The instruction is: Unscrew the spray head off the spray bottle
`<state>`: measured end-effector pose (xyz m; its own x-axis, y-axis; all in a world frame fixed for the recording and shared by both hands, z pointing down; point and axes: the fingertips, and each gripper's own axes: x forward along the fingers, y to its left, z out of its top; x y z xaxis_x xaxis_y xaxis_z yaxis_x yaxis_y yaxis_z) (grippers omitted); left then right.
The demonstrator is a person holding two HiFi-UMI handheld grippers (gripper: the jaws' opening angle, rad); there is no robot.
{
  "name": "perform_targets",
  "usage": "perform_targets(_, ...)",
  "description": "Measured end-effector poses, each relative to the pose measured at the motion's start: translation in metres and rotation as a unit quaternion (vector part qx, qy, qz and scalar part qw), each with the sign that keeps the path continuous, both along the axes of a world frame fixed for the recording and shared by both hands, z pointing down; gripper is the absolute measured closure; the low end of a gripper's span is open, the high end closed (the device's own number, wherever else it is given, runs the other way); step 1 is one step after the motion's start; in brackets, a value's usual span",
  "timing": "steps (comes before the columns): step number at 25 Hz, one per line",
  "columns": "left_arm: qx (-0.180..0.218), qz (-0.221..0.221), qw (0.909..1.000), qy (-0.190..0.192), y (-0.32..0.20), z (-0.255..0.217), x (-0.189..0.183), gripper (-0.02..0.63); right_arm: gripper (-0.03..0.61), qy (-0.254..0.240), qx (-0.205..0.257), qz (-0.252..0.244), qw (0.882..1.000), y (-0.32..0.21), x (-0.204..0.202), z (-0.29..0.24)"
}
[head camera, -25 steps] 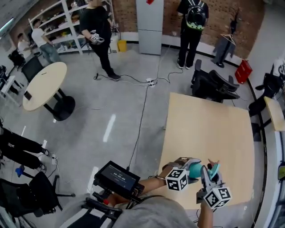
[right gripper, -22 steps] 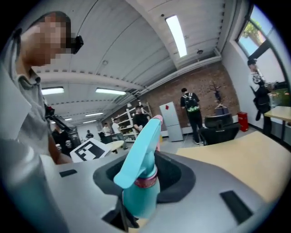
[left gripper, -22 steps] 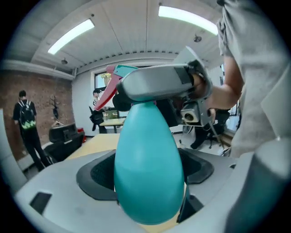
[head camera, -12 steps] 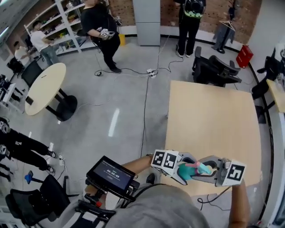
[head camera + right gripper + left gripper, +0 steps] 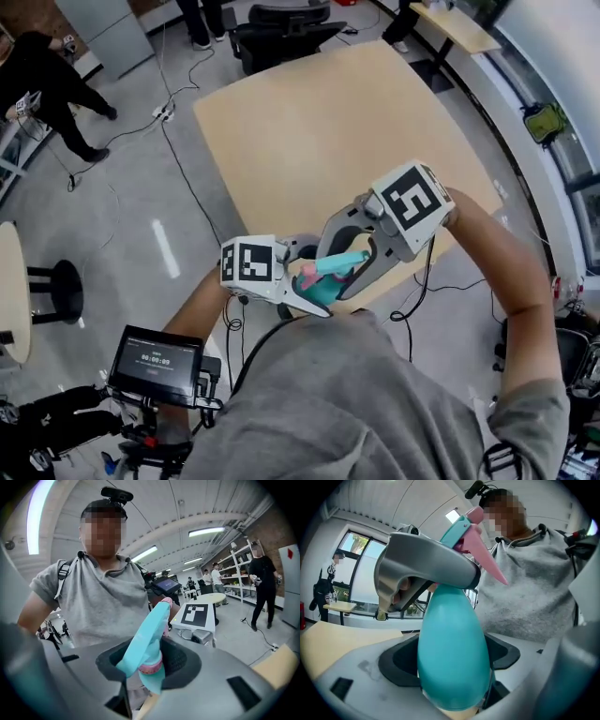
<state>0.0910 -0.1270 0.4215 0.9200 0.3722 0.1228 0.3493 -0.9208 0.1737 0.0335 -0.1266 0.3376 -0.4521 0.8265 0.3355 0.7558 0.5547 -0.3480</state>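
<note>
**Both ends gripped, head set up for the twist**

Clamped wide with the left hand-held gripper [image 5: 452,663] on the rounded teal belly of the spray bottle [image 5: 450,634], pressing with the dark pads on both flanks near the base. Closed much narrower with the right hand-held gripper [image 5: 150,660] on the spray head [image 5: 147,625], right at the pink collar [image 5: 151,666] where head meets neck. In the left gripper view, only the pink trigger [image 5: 485,559] and a teal edge of the head showing toward the upper middle of the frame, past the grey shell of the other gripper.

Held in mid-air between the two grippers, at the lower middle of the head view. Just off the near edge of the pale counter [image 5: 319,131], close to the grey shirt [image 5: 356,403]. Resting on nothing.

Probably light, thin-walled plastic: smooth, curved and apt to spin between the pads once torque comes on. Likely to dent under a hard squeeze. Impossible to tell through the opaque wall whether liquid is inside. Best taken across the widest part of the belly, as now, for the most pad contact. For the head, best taken at the collar, not at the trigger or nozzle, which would probably flex or pump instead of turning the thread. Worth keeping the neck uppermost as the thread loosens, against a spill.
</note>
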Motion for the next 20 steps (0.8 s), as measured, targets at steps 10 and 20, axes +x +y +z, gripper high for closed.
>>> perform_targets(10, 0.013, -0.090, 0.9957, 0.014, -0.020, 0.037, 0.007, 0.215, 0.437, -0.041, 0.053, 0.128, 0.990, -0.028, -0.002, -0.001)
perform_targets(20, -0.022, -0.291, 0.9556, 0.039, -0.092, 0.079, -0.005, 0.215, 0.437, -0.037, 0.105, 0.352, 0.929, -0.116, 0.020, -0.021)
